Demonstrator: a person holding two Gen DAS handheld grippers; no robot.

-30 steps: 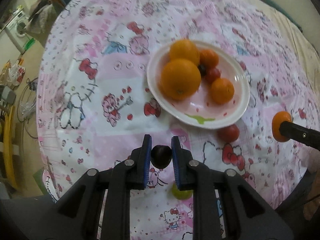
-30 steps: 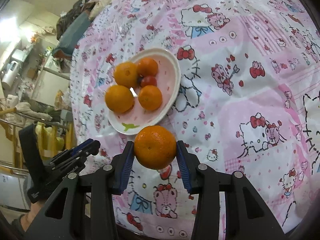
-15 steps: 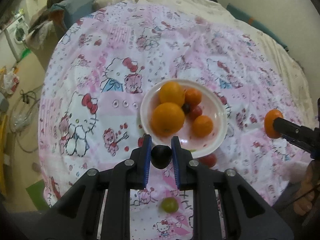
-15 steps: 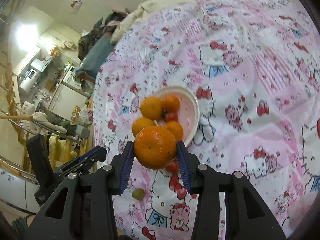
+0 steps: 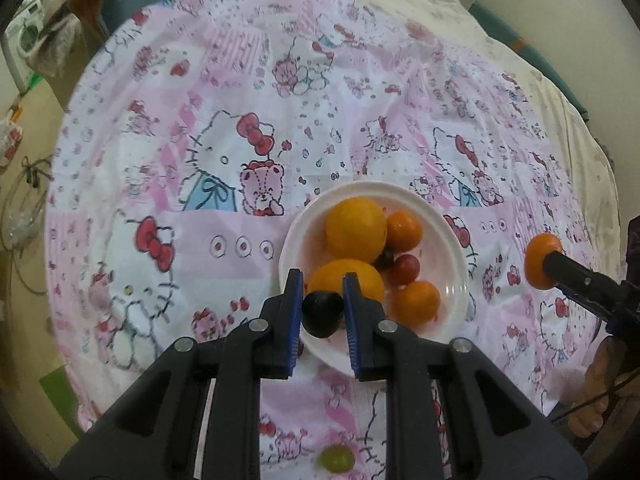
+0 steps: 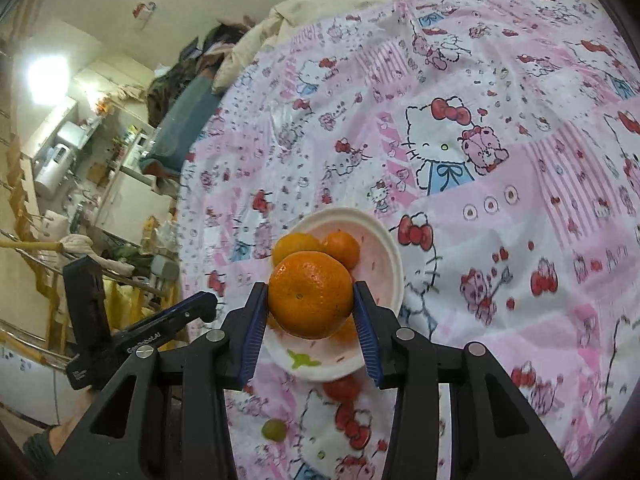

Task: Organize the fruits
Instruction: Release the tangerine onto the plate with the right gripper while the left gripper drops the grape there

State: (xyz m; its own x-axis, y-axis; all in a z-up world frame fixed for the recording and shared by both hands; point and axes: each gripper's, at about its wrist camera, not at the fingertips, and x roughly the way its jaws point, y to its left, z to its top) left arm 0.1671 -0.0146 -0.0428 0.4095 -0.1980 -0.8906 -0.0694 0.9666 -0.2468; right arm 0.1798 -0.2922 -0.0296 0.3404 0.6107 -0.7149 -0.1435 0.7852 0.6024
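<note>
My left gripper (image 5: 321,312) is shut on a dark grape (image 5: 322,314) and holds it above the near rim of the white plate (image 5: 452,296). The plate holds two oranges, two small tangerines, a red tomato and a dark grape. My right gripper (image 6: 309,300) is shut on a tangerine (image 6: 310,294), raised over the same plate (image 6: 384,248); it also shows at the right of the left wrist view (image 5: 541,256). A green grape (image 5: 337,457) and a red tomato (image 6: 341,388) lie on the cloth in front of the plate.
The plate sits on a bed covered by a pink Hello Kitty sheet (image 5: 224,184). The bed edge drops to the floor on the left, with a washing machine (image 5: 24,36) and clutter beyond. Kitchen shelves and a drying rack (image 6: 60,208) show past the bed.
Both grippers have risen and moved forward toward the plate with their fruit still held. The plate now lies closer under both sets of fingers.
</note>
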